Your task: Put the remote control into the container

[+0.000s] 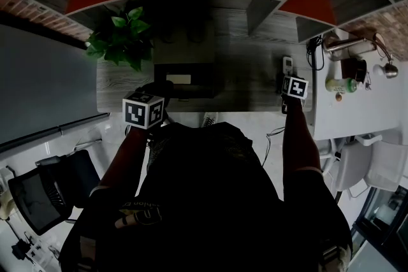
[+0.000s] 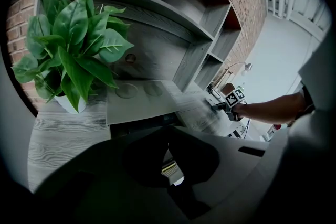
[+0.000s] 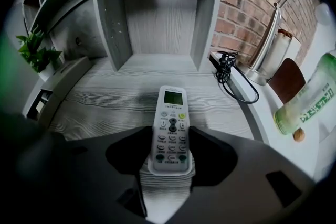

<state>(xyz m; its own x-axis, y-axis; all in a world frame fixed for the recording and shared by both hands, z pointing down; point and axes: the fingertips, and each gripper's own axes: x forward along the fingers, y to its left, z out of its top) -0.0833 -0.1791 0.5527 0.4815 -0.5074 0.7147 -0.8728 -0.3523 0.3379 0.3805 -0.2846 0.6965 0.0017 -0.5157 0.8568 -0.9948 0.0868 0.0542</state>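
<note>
A white remote control [image 3: 172, 123] with a small screen lies flat on the grey wooden desk [image 3: 105, 99], near its right end [image 1: 287, 64]. My right gripper [image 3: 170, 136] is shut on the remote's lower half, one jaw against each long side. In the head view this gripper [image 1: 287, 76] sits just in front of the remote. A dark box-like container [image 1: 197, 83] stands mid-desk. My left gripper [image 1: 158, 89] hovers at the container's front left corner. Its jaws [image 2: 167, 152] stand together with nothing held, and the container's dark edge [image 2: 142, 126] shows just beyond them.
A potted green plant [image 1: 121, 38] stands left of the container. Shelf cubbies [image 3: 157, 13] rise behind the desk. A black cable [image 3: 231, 73], a lamp [image 3: 273, 39] and a green bottle [image 3: 310, 102] are at the right, by a white table [image 1: 357, 111].
</note>
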